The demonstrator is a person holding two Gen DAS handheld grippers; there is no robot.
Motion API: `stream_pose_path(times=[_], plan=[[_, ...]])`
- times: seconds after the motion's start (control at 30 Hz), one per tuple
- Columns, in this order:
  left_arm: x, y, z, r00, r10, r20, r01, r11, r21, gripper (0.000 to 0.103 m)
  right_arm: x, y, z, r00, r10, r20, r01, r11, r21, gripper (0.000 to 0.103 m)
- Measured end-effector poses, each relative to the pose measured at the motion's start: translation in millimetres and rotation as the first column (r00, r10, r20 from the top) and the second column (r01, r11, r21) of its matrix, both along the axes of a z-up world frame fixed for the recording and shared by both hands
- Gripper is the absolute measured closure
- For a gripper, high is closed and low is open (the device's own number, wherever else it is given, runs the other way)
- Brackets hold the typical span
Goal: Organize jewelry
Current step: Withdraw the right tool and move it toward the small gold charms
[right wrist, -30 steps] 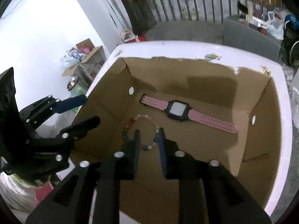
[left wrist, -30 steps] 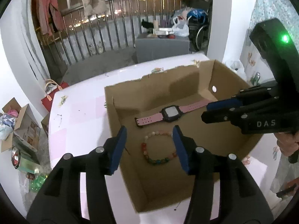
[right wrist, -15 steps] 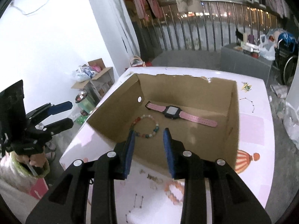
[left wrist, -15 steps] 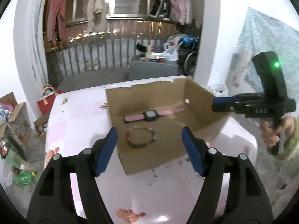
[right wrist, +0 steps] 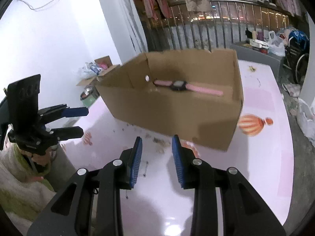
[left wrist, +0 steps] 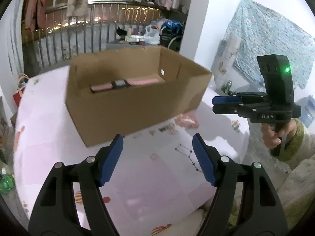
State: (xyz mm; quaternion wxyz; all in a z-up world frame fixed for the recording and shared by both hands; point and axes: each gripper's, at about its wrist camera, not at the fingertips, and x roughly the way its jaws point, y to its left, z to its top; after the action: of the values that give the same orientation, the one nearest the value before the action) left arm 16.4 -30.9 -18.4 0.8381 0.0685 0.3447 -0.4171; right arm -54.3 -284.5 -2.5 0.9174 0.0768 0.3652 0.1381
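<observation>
A brown cardboard box [left wrist: 133,106] [right wrist: 177,110] stands on the pink table. Inside it, along the far wall, lies a pink-strapped watch [left wrist: 122,83] [right wrist: 179,85] with a black face. The near wall of the box hides the bead bracelet. My left gripper [left wrist: 156,139] hovers over the tablecloth in front of the box, open wide and empty. In the right wrist view the left gripper [right wrist: 83,122] shows at the left edge. My right gripper [right wrist: 157,139] is also in front of the box, open by a narrower gap with nothing between its pads. The right gripper [left wrist: 214,102] appears at the right in the left wrist view.
The tablecloth [right wrist: 261,167] is pink with a balloon print [right wrist: 254,125]. A hand in a green sleeve [left wrist: 275,135] holds the right gripper's handle. Beyond the table are a metal railing [right wrist: 226,33], a grey cabinet [right wrist: 258,55] and open cartons [right wrist: 96,70] on the floor.
Both grippers have drawn back from above the box to the table in front of it. The left jaws have widened. The bead bracelet has dropped out of sight behind the box wall.
</observation>
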Motion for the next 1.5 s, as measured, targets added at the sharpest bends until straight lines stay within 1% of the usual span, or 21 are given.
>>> stream_pose_path(times=[0.1, 0.2, 0.3, 0.4, 0.57, 0.63, 0.77, 0.83, 0.97, 1.1, 1.2, 1.27, 1.5], plan=[[-1.1, -10.9, -19.0, 1.000, -0.018, -0.011, 0.018, 0.999, 0.045, 0.034, -1.3, -2.5, -13.0, 1.000, -0.016, -0.026, 0.016, 1.000, -0.016, 0.072], [1.1, -16.0, -29.9, 0.999, -0.027, -0.019, 0.028, 0.997, 0.065, 0.034, 0.8, -7.0, -23.2, 0.998, -0.028, -0.048, 0.026, 0.998, -0.050, 0.072], [1.7, -22.0, -41.3, 0.999, -0.028, -0.019, 0.029, 0.996, 0.086, 0.035, 2.8, -11.1, -29.4, 0.998, -0.034, -0.061, 0.031, 0.998, -0.051, 0.072], [0.4, -26.2, -52.2, 0.999, -0.034, -0.025, 0.037, 0.994, 0.100, 0.041, 4.4, -13.9, -33.1, 0.997, -0.038, -0.068, 0.035, 0.998, -0.047, 0.072], [0.8, -32.5, -65.0, 0.999, -0.051, -0.021, 0.053, 0.988, 0.143, 0.055, 4.4, -11.7, -40.3, 0.997, -0.030, -0.069, 0.026, 0.998, -0.049, 0.072], [2.3, -35.4, -66.4, 0.999, -0.049, -0.014, 0.050, 0.986, 0.160, 0.059, 4.5, -11.3, -42.3, 0.997, -0.027, -0.072, 0.023, 0.999, -0.046, 0.072], [5.4, -40.5, -73.4, 0.999, -0.047, -0.016, 0.049, 0.981, 0.189, 0.072, 5.6, -10.1, -44.2, 0.997, -0.026, -0.075, 0.023, 0.999, -0.037, 0.072], [5.9, -42.6, -75.8, 0.999, -0.048, -0.014, 0.050, 0.978, 0.201, 0.076, 5.5, -9.1, -44.3, 0.997, -0.024, -0.073, 0.021, 0.999, -0.033, 0.072], [5.5, -47.1, -76.3, 0.998, -0.058, 0.017, 0.052, 0.973, 0.223, 0.077, 4.7, -6.7, -43.1, 0.998, -0.008, -0.066, 0.007, 1.000, -0.022, 0.072], [7.9, -49.5, -76.4, 0.998, -0.061, 0.027, 0.054, 0.974, 0.222, 0.078, 7.3, -0.9, -40.3, 0.998, 0.023, -0.054, -0.024, 1.000, -0.016, 0.072], [9.1, -52.1, -76.4, 0.998, -0.060, 0.037, 0.050, 0.973, 0.225, 0.084, 12.6, 4.2, -38.6, 0.998, 0.048, -0.046, -0.049, 0.999, -0.017, 0.072], [9.4, -49.1, -75.2, 0.998, -0.055, 0.041, 0.045, 0.973, 0.225, 0.093, 14.3, 8.7, -37.8, 0.997, 0.065, -0.042, -0.066, 0.998, -0.017, 0.072], [10.1, -44.9, -74.6, 0.999, -0.043, 0.029, 0.036, 0.977, 0.209, 0.094, 24.2, 23.1, -38.2, 0.989, 0.137, -0.052, -0.138, 0.990, -0.029, 0.072]])
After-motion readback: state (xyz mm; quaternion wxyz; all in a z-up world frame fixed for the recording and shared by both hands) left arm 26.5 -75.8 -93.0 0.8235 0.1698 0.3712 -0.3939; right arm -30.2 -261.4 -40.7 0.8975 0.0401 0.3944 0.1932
